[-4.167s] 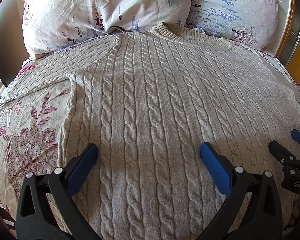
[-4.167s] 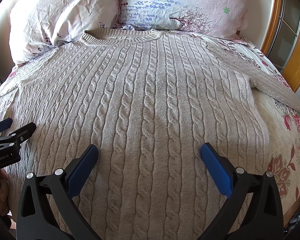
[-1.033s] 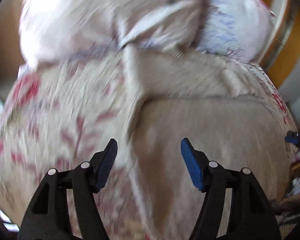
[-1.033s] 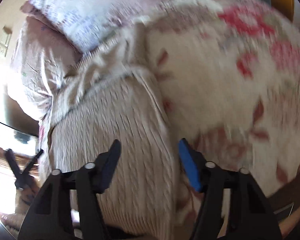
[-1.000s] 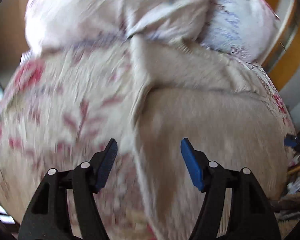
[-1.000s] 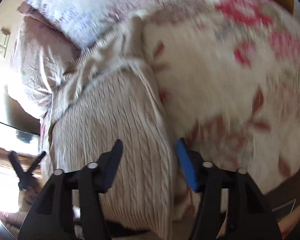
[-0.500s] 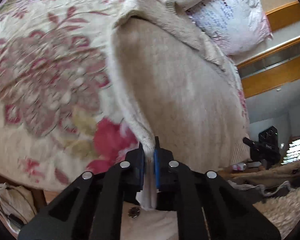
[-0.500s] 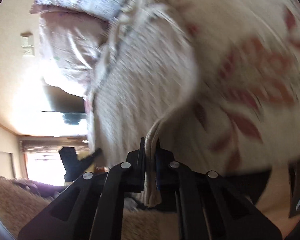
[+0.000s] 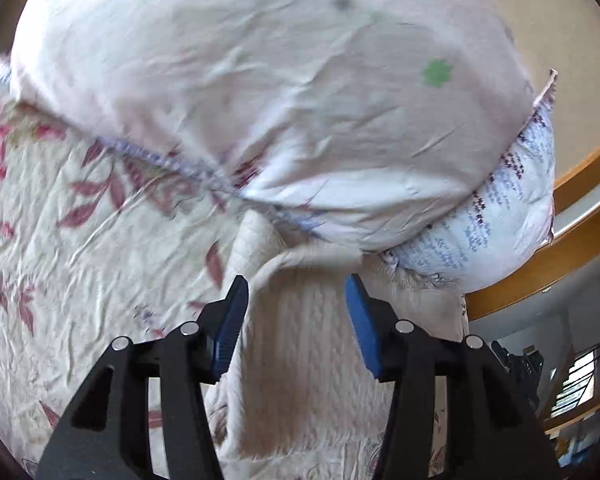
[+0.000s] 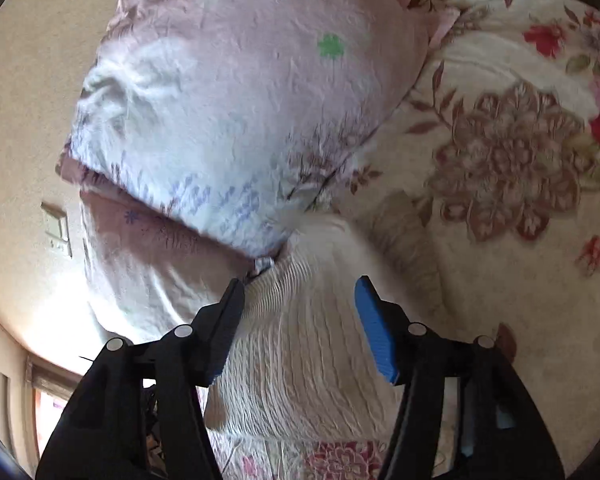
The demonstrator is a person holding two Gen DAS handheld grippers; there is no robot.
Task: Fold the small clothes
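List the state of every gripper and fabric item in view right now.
Left gripper: open, holding nothing.
Right gripper: open, holding nothing.
Sweater: folded, lying on the bed under both grippers.
Pillows: stacked beyond the sweater.
Bedspread: wrinkled.

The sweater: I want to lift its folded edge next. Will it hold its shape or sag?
Probably sag: the cable-knit sweater already lies in soft folds near the pillow. Its thick knit suggests some weight, so it may drape from the open left claw or right claw. The ribbed texture should grip well.
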